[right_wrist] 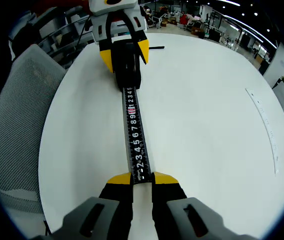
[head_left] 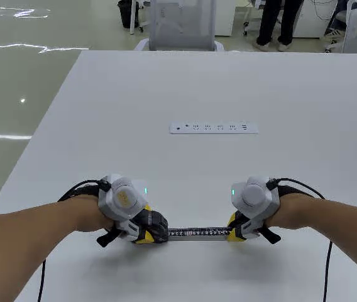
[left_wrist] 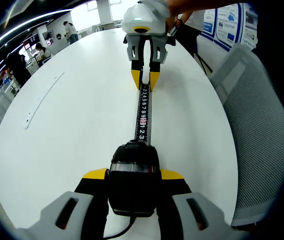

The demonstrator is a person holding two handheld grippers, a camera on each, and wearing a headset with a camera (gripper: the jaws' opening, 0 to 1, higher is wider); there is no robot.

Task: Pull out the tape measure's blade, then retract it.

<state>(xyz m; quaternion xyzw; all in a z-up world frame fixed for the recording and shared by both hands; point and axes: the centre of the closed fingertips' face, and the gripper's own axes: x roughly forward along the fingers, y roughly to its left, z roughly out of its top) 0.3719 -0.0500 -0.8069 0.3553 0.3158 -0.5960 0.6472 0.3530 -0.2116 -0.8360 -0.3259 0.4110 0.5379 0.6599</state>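
Observation:
A black tape measure case (left_wrist: 133, 175) sits clamped in my left gripper (left_wrist: 133, 174), low on the white table; in the head view the case (head_left: 153, 226) is at the left gripper (head_left: 146, 231). Its white blade (head_left: 198, 233) runs out flat to the right, numbers showing (left_wrist: 143, 116). My right gripper (right_wrist: 142, 177) is shut on the blade's end hook, seen too in the head view (head_left: 235, 231). The blade (right_wrist: 133, 131) stretches across the table to the case (right_wrist: 127, 64). A short length is pulled out.
A white power strip (head_left: 214, 128) lies on the table (head_left: 229, 88) further back. A grey mesh chair (head_left: 182, 25) stands at the far edge and another (left_wrist: 259, 125) beside the near edge. People stand in the background.

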